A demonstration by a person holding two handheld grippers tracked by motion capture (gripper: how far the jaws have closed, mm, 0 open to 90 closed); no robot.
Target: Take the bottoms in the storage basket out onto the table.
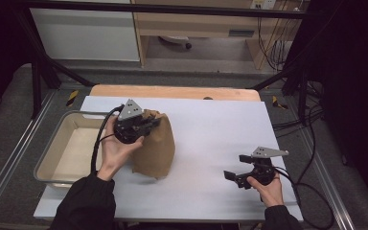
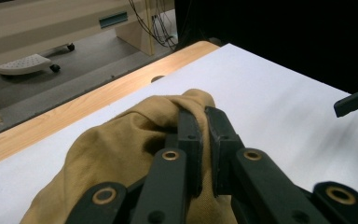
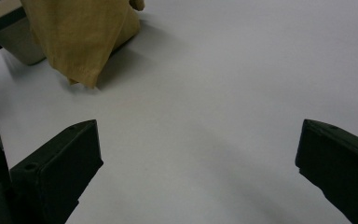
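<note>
On white table sheet [image 1: 206, 139] — tan cloth [image 1: 155, 143]

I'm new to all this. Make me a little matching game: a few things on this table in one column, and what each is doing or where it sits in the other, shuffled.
Things:
1. left gripper
2. right gripper
3. brown cloth
4. metal tray

States:
a. jaws wide apart, holding nothing
b. at the table's left edge
c. shut on the cloth's top
d. bunched, hanging to the white sheet

Pairs: 1-c, 2-a, 3-d, 4-b
</note>
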